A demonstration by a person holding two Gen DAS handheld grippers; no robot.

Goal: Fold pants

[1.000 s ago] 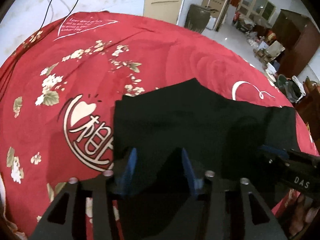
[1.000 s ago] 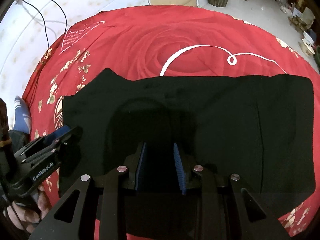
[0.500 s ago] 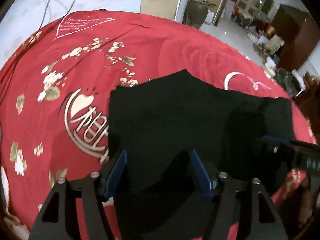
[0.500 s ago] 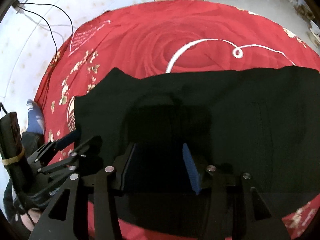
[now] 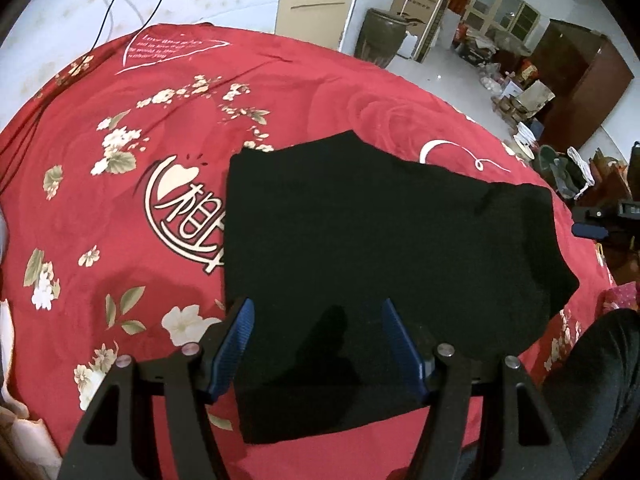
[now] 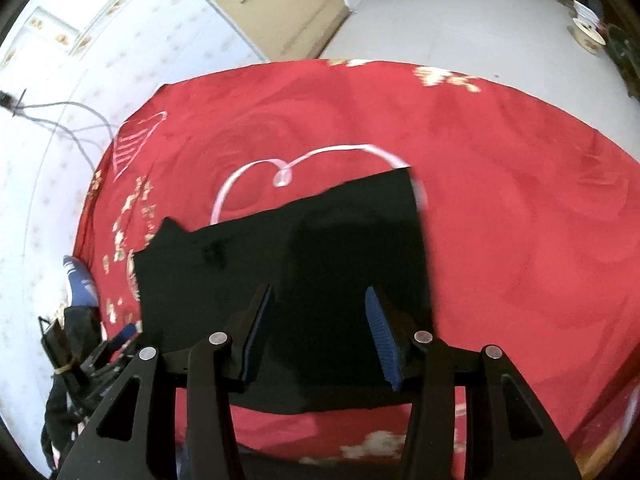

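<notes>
1. Left wrist view: the pants (image 5: 384, 240) lie flat as a dark folded block on the red cover (image 5: 120, 160), near its front edge, with one corner peaking at the far side. Nothing grips them.
2. The left tool (image 5: 316, 344) hangs over the near edge of the pants with its blue fingers (image 5: 236, 344) spread wide and empty. The risk here is a shallow bite — closing on only the top layer would peel the stack apart instead of carrying the whole fold over.
3. The right tool (image 6: 318, 332) is likewise spread apart and holds nothing, above the near half of the pants (image 6: 280, 280). The right wrist view is blurred, so how close its fingers (image 6: 380, 336) sit to the cloth cannot be told.
4. If the two tools pinch at uneven points along the edge, the next fold would likely come out skewed, with the right end trailing.
5. Black cloth shows almost no layer lines or seams in either view — judging where an edge ends is hard, and a tool could close on the cover beneath and drag it up with the pants.
6. The cover looks smooth and soft, so a sideways tug may slide the whole block toward the bed's front edge rather than fold it.
</notes>
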